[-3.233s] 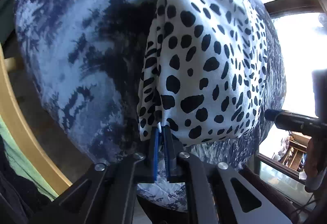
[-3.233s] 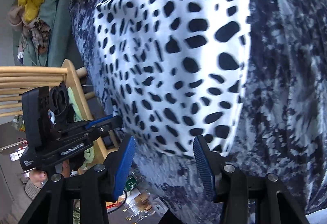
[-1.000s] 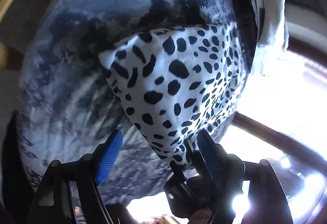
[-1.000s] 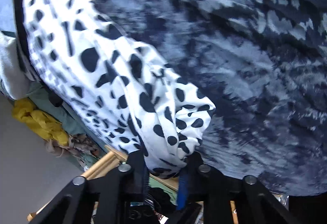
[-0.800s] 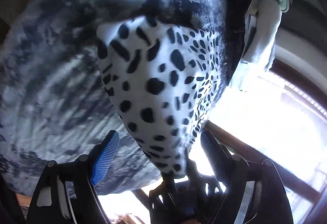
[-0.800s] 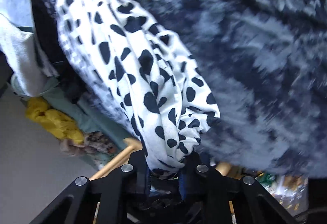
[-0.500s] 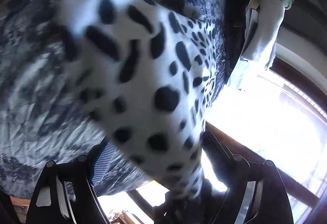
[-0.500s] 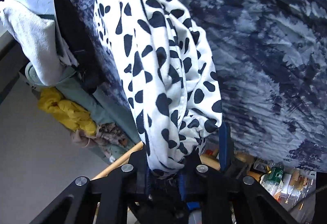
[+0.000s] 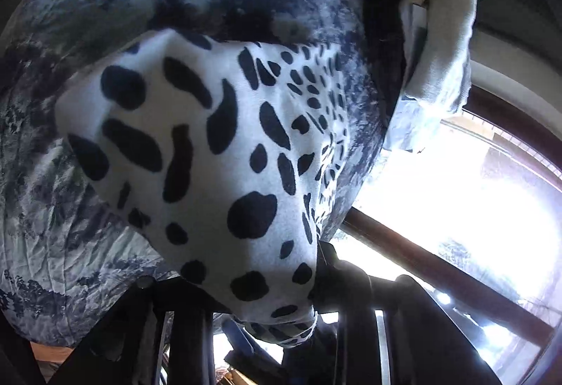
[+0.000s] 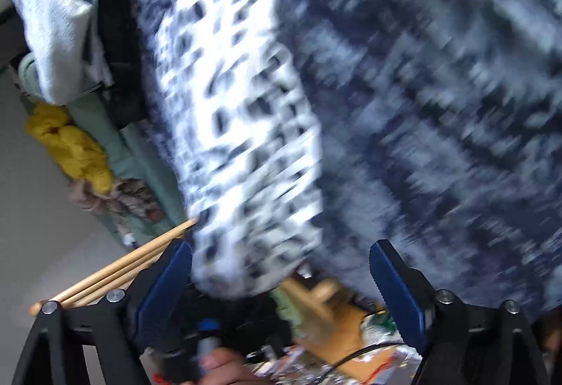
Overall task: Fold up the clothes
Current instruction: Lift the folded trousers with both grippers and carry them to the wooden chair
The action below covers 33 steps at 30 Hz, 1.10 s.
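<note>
One spotted cloth (image 10: 242,125) lies on one blue-grey bedspread (image 10: 439,86); the right gripper (image 10: 281,276), at six o'clock, spreads its two fingers wide. The left gripper's (image 9: 267,332) finger spacing cannot be told.

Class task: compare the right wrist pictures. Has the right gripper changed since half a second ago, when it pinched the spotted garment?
Yes. The right gripper has opened: its blue pads now stand wide apart, and the spotted garment lies free on the blue-grey bedspread.
</note>
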{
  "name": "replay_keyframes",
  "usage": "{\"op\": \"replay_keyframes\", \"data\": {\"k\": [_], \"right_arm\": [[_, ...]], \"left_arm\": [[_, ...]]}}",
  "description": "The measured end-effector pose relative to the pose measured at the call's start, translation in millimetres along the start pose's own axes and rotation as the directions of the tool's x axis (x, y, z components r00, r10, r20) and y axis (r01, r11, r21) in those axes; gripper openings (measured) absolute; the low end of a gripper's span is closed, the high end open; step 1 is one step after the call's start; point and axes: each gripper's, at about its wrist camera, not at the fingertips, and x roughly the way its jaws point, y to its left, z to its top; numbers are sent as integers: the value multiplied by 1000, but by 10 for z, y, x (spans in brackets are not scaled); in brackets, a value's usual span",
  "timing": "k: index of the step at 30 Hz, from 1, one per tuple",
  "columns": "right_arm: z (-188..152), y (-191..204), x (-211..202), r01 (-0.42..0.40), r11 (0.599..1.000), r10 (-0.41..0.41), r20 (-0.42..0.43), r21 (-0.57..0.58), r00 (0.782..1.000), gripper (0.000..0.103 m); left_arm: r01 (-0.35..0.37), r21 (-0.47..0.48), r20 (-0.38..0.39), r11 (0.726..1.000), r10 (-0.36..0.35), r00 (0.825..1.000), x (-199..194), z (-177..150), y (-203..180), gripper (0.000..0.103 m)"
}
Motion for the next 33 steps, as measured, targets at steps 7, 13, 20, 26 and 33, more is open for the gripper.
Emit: {"op": "replay_keyframes", "data": {"k": [7,13,20,26,33], "right_arm": [[546,255,302,4,989,-13,-58,-150,998,87],[737,468,510,-50,979,32,-97,-198,995,88],[959,451,711,-162,980,148,-123,-114,981,91],[1041,341,886,-223,975,220,-130,-6,967,89],[923,670,872,-54,989,46,-61,-138,997,25]], "left_arm": [[21,-2,-16,1000,-21,1000,-73,166,-143,26],[24,19,-24,1000,-24,999,-225,140,-104,25],[43,3,-23,999,-43,999,-177,49,-181,25],[18,31,-22,999,-17,1000,-135,60,-241,25],[-98,164,10,982,97,995,-235,-17,-379,22]]}}
